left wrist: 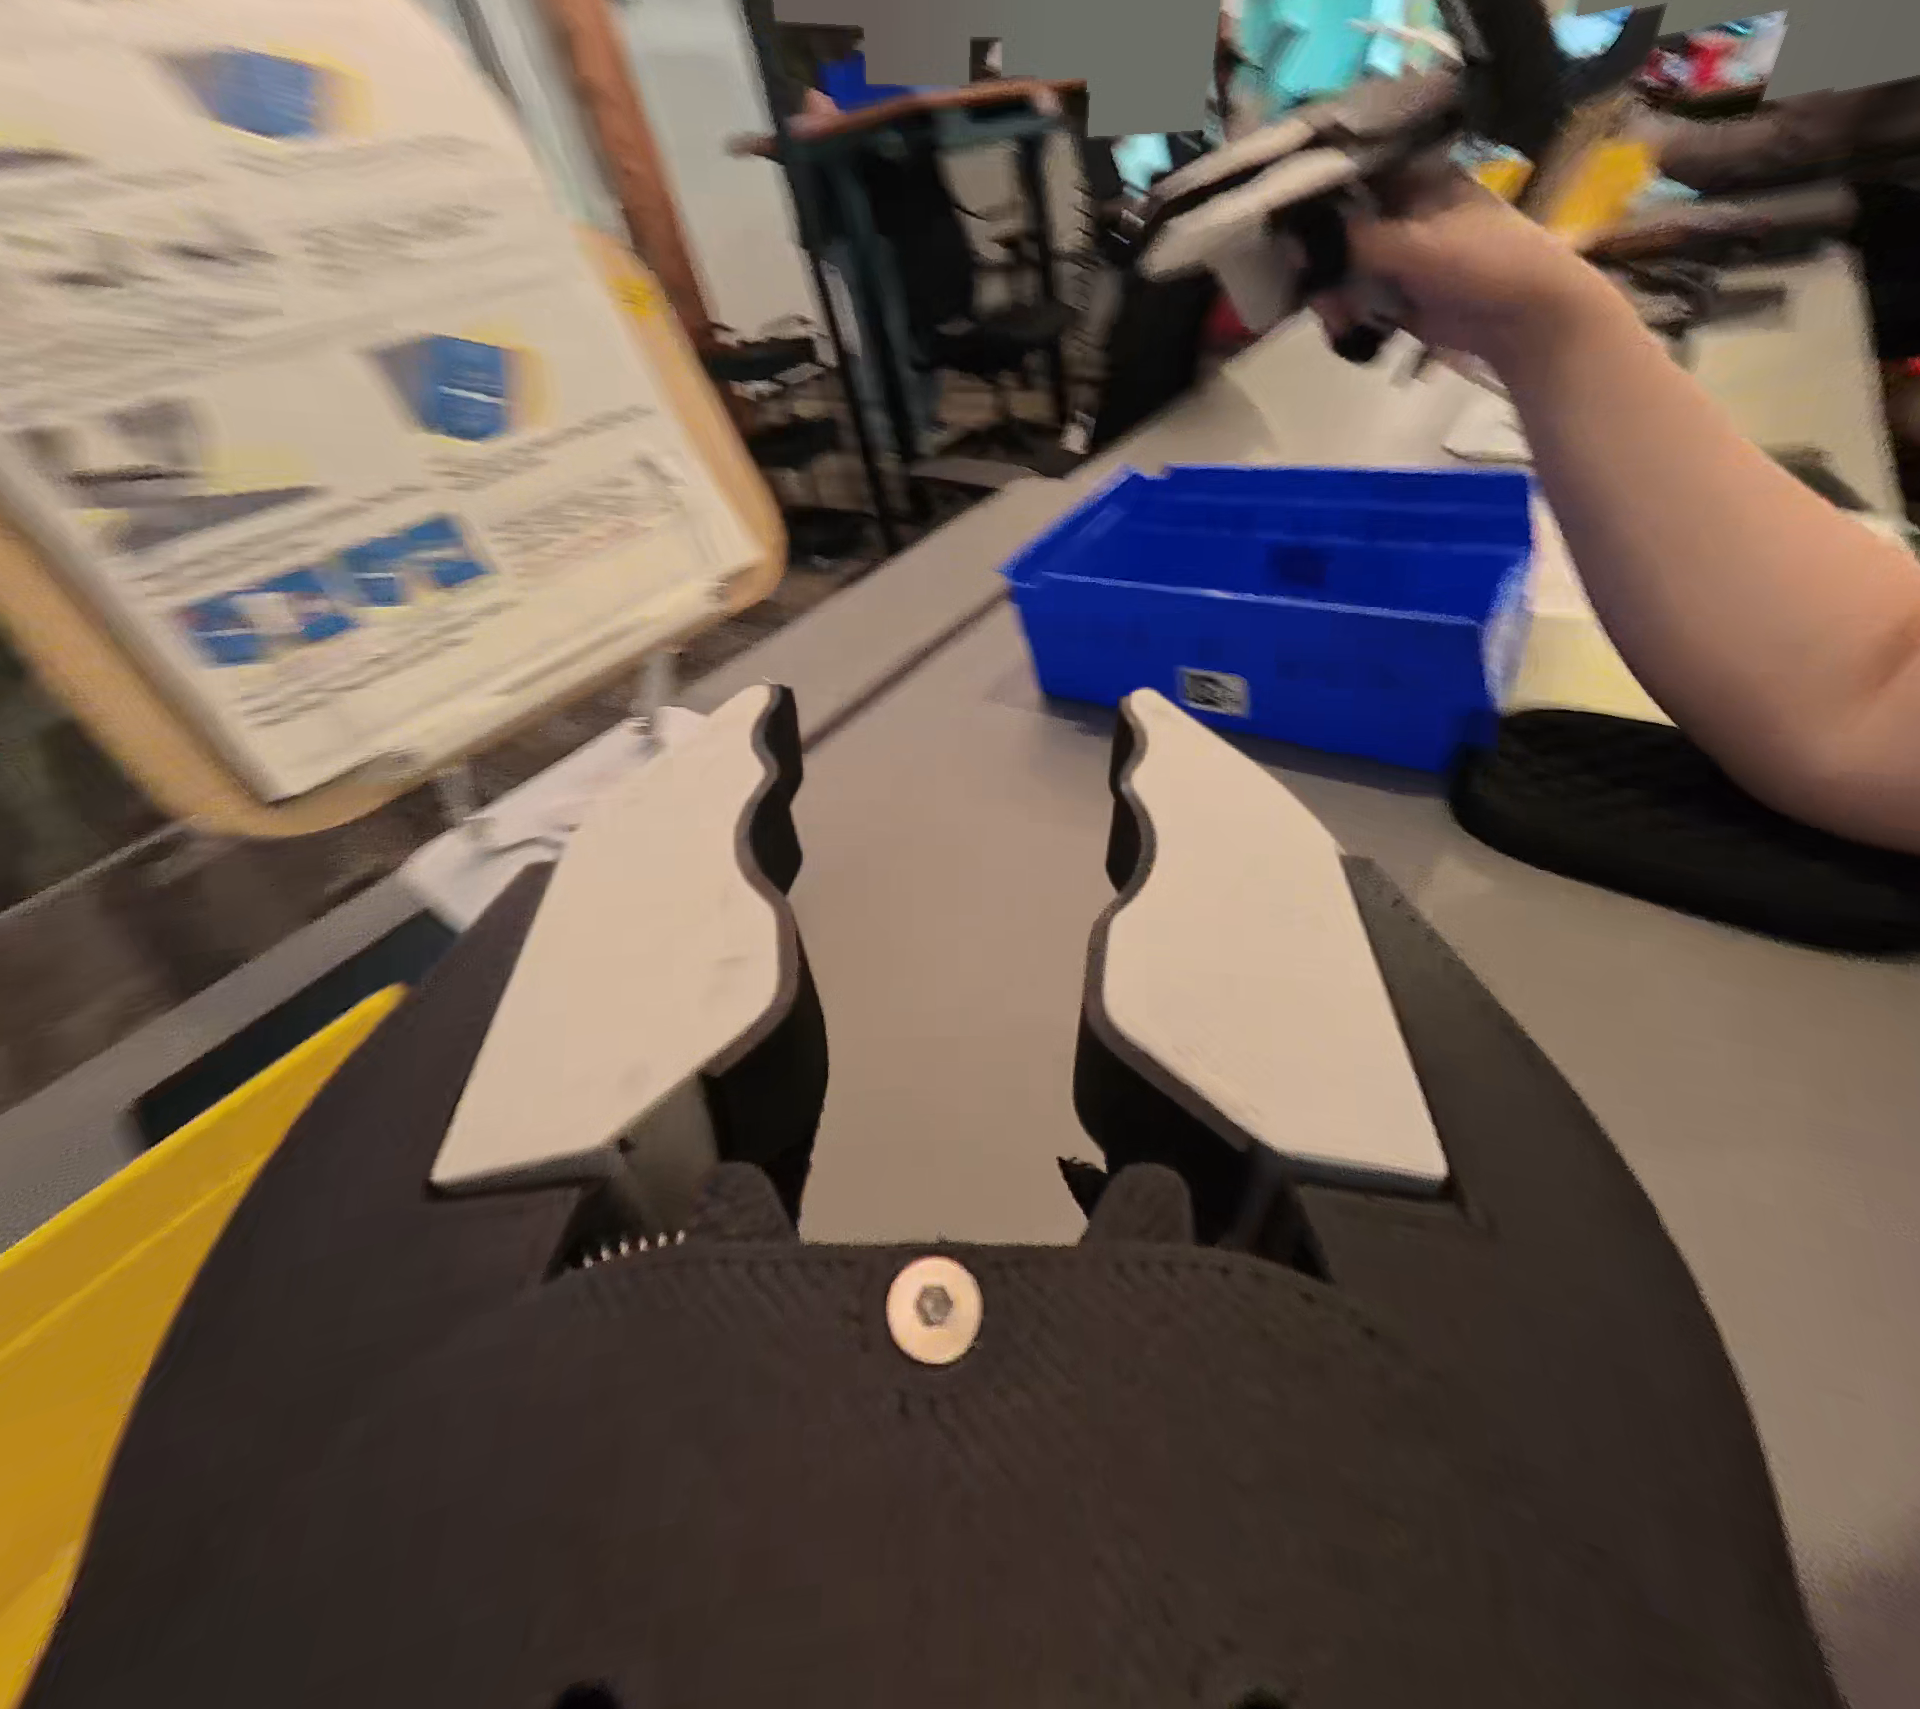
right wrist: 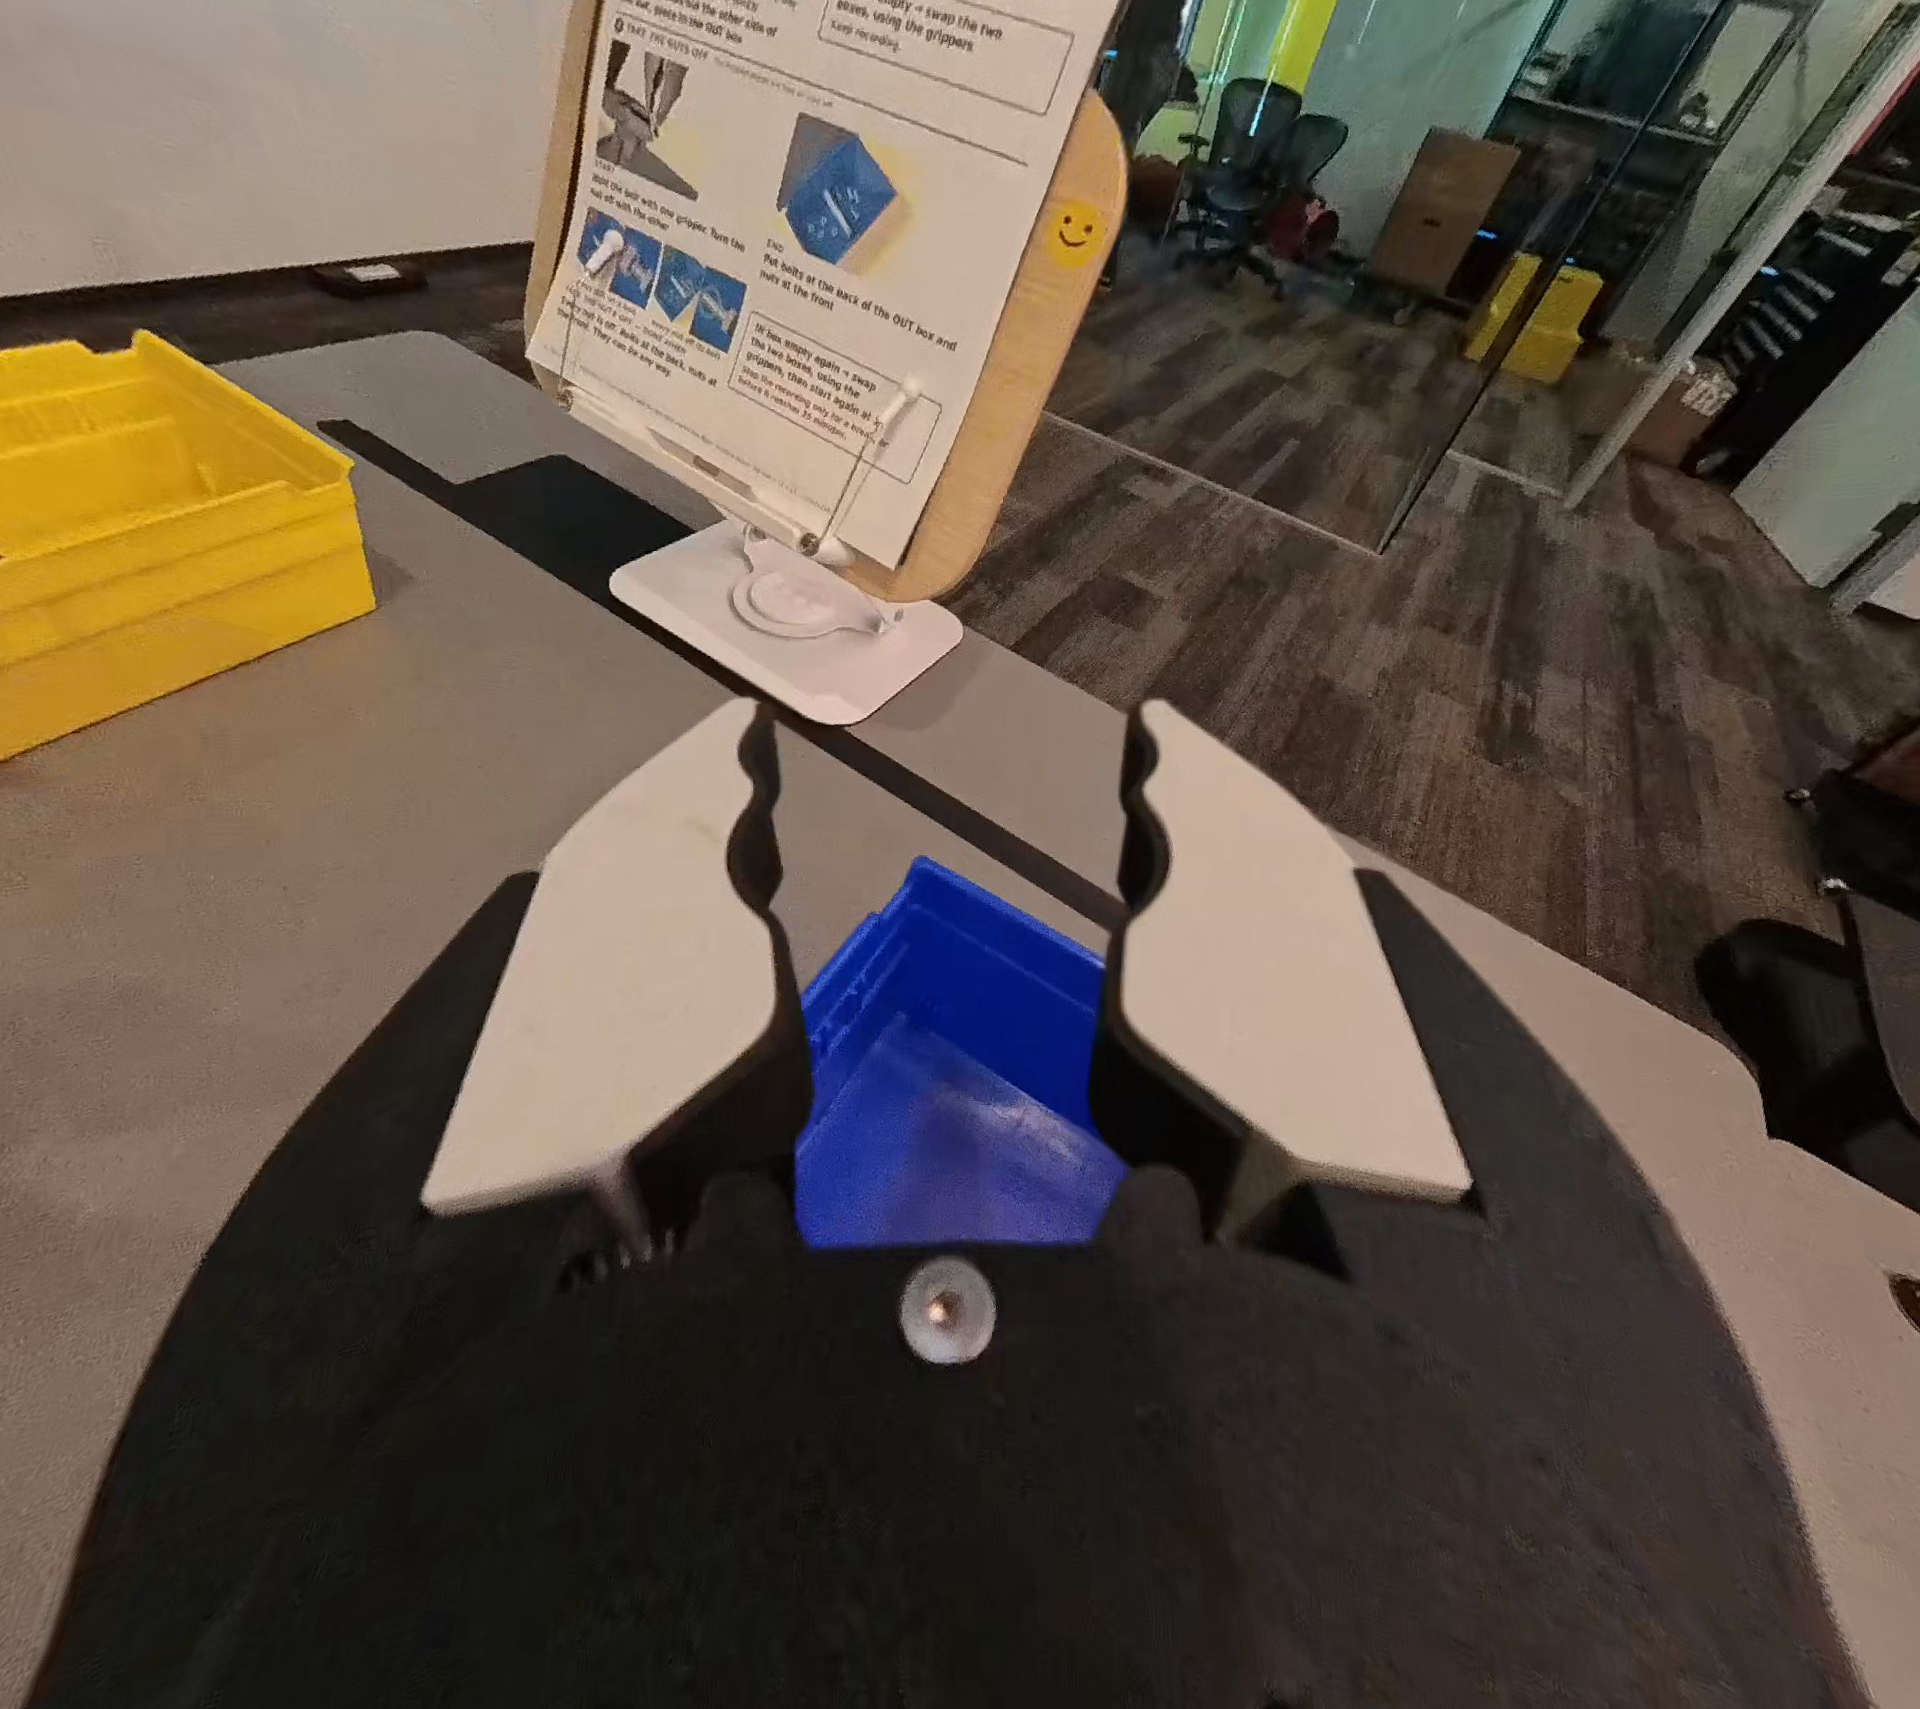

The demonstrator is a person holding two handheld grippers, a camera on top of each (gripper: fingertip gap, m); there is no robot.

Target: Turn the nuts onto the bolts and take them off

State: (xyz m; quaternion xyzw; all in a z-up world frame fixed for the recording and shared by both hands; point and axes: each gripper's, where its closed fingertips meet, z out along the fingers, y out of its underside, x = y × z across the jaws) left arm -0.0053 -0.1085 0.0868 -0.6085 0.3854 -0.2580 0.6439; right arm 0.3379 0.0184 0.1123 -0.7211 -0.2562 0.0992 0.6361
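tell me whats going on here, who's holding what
A person holds a gripper in each hand over a grey table. Both the left gripper and the right gripper are open and empty. The right one hangs above a blue bin; a yellow bin and an instruction sheet on a stand sit nearby. No nuts or bolts are visible, so no threading is underway.

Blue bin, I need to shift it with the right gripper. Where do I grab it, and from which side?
Probably the rim of a side wall of the blue bin, from above. The bin sits upright and open-topped on the grey table, directly under the open right gripper, so one finger can go inside and one outside. The thin wall suits a pinch.
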